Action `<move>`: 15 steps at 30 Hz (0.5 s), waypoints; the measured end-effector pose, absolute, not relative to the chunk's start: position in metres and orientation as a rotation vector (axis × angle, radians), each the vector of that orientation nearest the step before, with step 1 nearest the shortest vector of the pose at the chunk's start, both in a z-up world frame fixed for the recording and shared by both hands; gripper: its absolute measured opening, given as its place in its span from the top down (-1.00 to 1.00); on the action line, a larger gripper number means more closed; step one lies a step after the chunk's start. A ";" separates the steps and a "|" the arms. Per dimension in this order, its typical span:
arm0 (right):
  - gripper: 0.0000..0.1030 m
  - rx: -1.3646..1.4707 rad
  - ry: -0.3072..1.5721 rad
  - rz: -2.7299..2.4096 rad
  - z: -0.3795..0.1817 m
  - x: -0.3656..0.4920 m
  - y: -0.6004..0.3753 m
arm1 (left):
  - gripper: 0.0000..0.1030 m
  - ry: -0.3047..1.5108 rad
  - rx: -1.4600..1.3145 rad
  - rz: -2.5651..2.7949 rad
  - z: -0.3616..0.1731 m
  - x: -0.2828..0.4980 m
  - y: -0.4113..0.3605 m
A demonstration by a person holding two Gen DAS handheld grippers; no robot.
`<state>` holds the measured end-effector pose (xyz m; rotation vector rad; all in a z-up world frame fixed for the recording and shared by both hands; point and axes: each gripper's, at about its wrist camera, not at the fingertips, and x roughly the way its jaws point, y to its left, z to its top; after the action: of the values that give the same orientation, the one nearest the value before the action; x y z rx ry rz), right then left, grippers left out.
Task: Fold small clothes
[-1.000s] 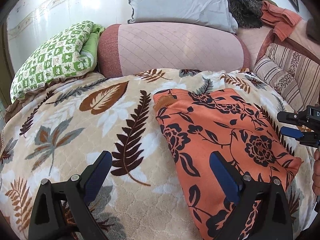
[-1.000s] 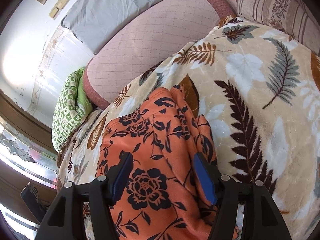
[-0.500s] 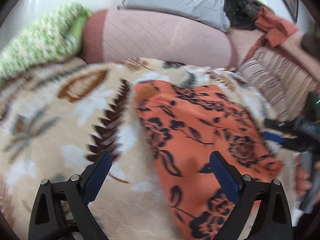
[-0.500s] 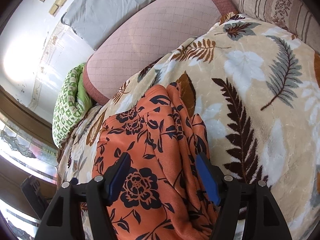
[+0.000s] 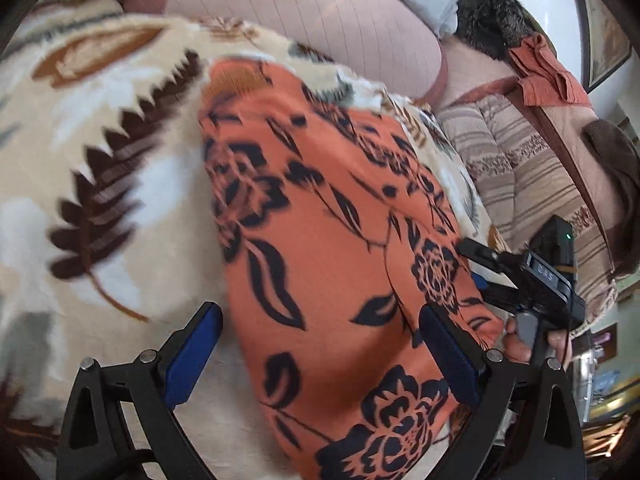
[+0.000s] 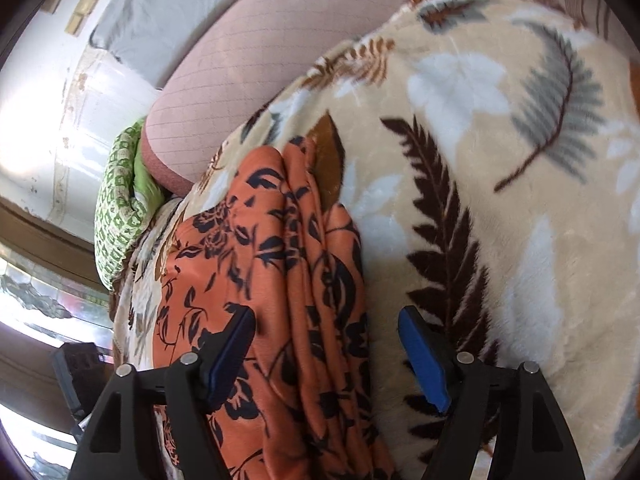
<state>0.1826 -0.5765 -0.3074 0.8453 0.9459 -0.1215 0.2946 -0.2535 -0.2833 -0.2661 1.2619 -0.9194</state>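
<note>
Landmark: the leaf-print blanket point(image 5: 100, 184), cream plush with brown and grey fern leaves, spread over the bed.

Orange floral garment point(image 5: 332, 240) lies folded flat on the blanket, roughly mid-blanket, long axis running away from both cameras. Black flower and leaf print. In the right wrist view its near-right edge shows several stacked fold layers (bunched ridges, not a clean single crease).

Left gripper point(image 5: 320, 356): fingers spread wide, nothing clamped. Left blue pad point(image 5: 192, 356) is over bare blanket just beside the garment's left edge; the right pad sits over the garment near its right edge. Garment's near end lies between them, pads not pressing. Whether the tips touch the blanket, cannot tell.

Right gripper point(image 6: 328, 356): jaws have just been opening, now well apart. Left pad over the orange cloth, right pad point(image 6: 420, 364) over the blanket just beside the folded edge. The layered edge lies between them, unclamped.

Right gripper also shows in the left wrist view at the garment's right side point(image 5: 480, 270), a person's hand point(image 5: 536, 340) on its handle.

Beyond the blanket's far edge: pink quilted bolster point(image 5: 304, 12), green patterned pillow point(image 6: 120, 204), striped cushion point(image 5: 532, 184). Left view is motion-blurred.
</note>
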 end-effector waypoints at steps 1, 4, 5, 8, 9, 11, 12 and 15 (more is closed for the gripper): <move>-0.51 0.852 0.953 -0.114 -0.311 0.185 -0.576 | -0.91 1.267 -0.265 -0.932 -0.285 0.291 -0.257; -0.61 0.860 0.943 -0.082 -0.315 0.191 -0.571 | -0.91 1.241 -0.230 -0.949 -0.284 0.284 -0.263; -0.62 0.877 0.937 -0.065 -0.316 0.193 -0.570 | -0.91 1.236 -0.232 -0.953 -0.284 0.283 -0.264; -0.61 0.917 0.930 -0.006 -0.319 0.198 -0.562 | -0.91 1.240 -0.309 -0.959 -0.287 0.288 -0.257; -0.61 0.887 0.944 0.013 -0.318 0.202 -0.555 | -0.90 1.241 -0.330 -0.961 -0.287 0.289 -0.255; -0.54 0.811 0.971 0.022 -0.314 0.208 -0.539 | -0.73 1.240 -0.334 -0.954 -0.287 0.289 -0.254; -0.42 0.795 0.977 0.026 -0.312 0.210 -0.533 | -0.52 1.238 -0.330 -0.949 -0.287 0.288 -0.254; -0.13 0.685 0.995 -0.029 -0.303 0.214 -0.512 | -0.25 1.221 -0.313 -0.934 -0.284 0.287 -0.251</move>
<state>0.2142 -0.5124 -0.3034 0.6855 0.9948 -0.0293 0.2870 -0.2509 -0.2839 -0.3132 1.2212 -0.9336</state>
